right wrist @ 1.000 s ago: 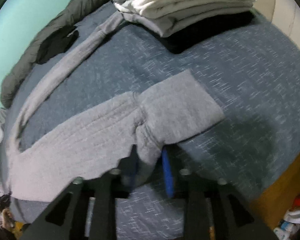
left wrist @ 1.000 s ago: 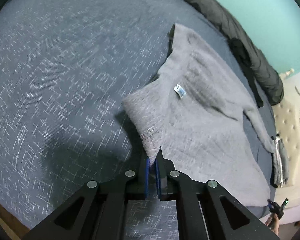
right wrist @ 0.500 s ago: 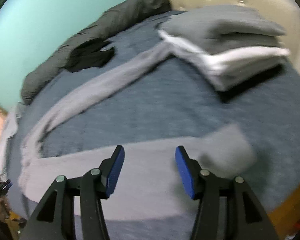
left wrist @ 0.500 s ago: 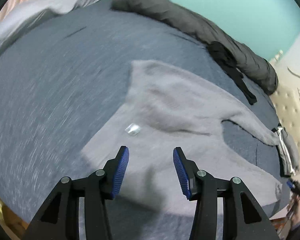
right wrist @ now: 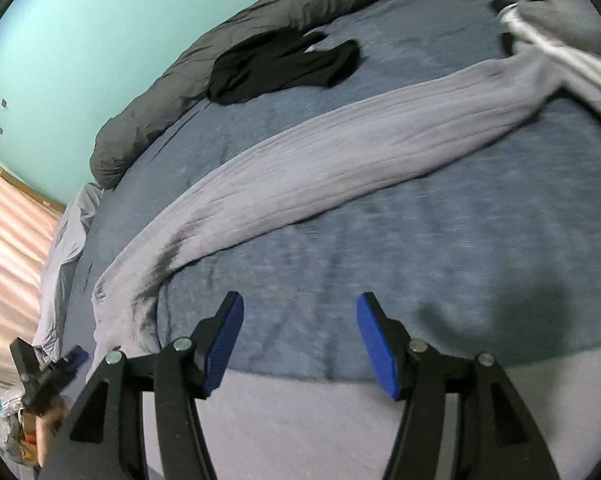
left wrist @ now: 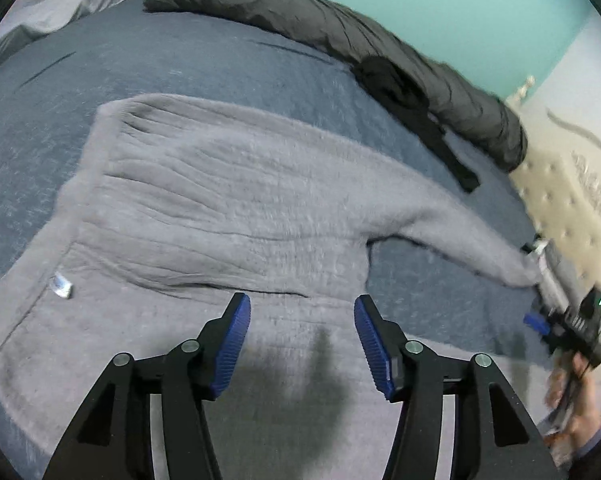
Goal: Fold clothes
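A grey knit sweater (left wrist: 228, 208) lies spread flat on the blue bedspread (left wrist: 180, 60), with a small label (left wrist: 61, 286) near its left edge. One long sleeve (right wrist: 340, 152) stretches to the far right toward a folded stack. My left gripper (left wrist: 300, 340) is open and empty, hovering above the sweater's near edge. My right gripper (right wrist: 300, 344) is open and empty above bare bedspread (right wrist: 420, 248), with the sweater's near sleeve (right wrist: 340, 432) just below it. The right gripper also shows in the left wrist view (left wrist: 568, 320).
A dark grey rolled duvet (left wrist: 340, 36) lies along the teal wall. A black garment (right wrist: 284, 66) lies by it. A stack of folded clothes (right wrist: 560, 40) sits at the far right. A cream tufted headboard (left wrist: 572, 184) is beyond. A light grey cloth (right wrist: 64, 236) lies at the left edge.
Both grippers let go of the sweater and opened wide. They have pulled back and tilted up, so the sweater now lies flat on the bed.
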A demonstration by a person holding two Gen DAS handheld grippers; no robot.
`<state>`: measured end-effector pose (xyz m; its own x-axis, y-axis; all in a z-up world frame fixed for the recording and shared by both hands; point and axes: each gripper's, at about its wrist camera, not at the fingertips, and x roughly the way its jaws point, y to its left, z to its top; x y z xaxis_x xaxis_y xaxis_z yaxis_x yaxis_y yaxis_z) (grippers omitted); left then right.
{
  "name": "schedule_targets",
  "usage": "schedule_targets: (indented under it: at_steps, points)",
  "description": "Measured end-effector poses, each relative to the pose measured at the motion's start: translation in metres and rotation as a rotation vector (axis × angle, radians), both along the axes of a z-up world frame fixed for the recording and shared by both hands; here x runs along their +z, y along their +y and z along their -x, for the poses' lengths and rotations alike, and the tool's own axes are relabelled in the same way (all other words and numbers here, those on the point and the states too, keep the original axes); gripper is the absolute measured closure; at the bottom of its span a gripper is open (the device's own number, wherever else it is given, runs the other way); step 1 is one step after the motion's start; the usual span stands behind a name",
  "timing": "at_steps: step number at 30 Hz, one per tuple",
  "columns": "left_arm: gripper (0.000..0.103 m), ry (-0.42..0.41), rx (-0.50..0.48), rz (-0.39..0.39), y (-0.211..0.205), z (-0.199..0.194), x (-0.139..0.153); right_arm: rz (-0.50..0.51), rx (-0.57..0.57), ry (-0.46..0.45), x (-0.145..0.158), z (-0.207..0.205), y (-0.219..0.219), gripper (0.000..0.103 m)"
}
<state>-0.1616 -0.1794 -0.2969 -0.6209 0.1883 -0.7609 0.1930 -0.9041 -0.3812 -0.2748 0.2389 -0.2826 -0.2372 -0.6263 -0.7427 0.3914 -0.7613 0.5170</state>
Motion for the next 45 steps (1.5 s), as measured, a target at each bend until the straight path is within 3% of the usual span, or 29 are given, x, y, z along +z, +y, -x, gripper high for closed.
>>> schedule_targets:
  at_steps: [11,20,21,23,24,25,28,34,38,45]
  points:
    - [0.040,-0.010,-0.034,0.011,0.010,0.019,-0.046,0.059,-0.023,-0.078,-0.051,0.028,-0.083,0.043]
    - [0.040,-0.003,-0.040,-0.015,0.005,0.019,-0.051,0.141,-0.122,-0.072,-0.073,0.044,-0.110,0.043]
    - [0.040,-0.005,-0.042,-0.014,0.005,0.019,-0.052,0.144,-0.126,-0.063,-0.073,0.044,-0.111,0.046]
    - [0.040,-0.007,-0.044,-0.016,0.004,0.020,-0.053,0.145,-0.122,-0.043,-0.072,0.046,-0.116,0.062]
    - [0.040,-0.007,-0.045,-0.017,0.004,0.020,-0.053,0.142,-0.119,-0.042,-0.071,0.046,-0.118,0.077]
    - [0.040,-0.007,-0.045,-0.020,0.004,0.019,-0.053,0.135,-0.122,-0.039,-0.071,0.047,-0.119,0.085]
    - [0.040,-0.007,-0.046,-0.029,0.002,0.019,-0.052,0.154,-0.127,-0.020,-0.063,0.045,-0.114,0.093]
    - [0.040,-0.005,-0.043,-0.009,0.004,0.016,-0.051,0.094,-0.076,-0.005,-0.040,0.043,-0.098,0.095]
    - [0.040,-0.007,-0.044,-0.001,0.006,0.015,-0.051,-0.040,-0.015,-0.099,-0.066,0.049,-0.107,0.095]
    - [0.039,-0.008,-0.044,-0.002,0.003,0.016,-0.050,0.024,-0.092,-0.029,-0.057,0.049,-0.084,0.082]
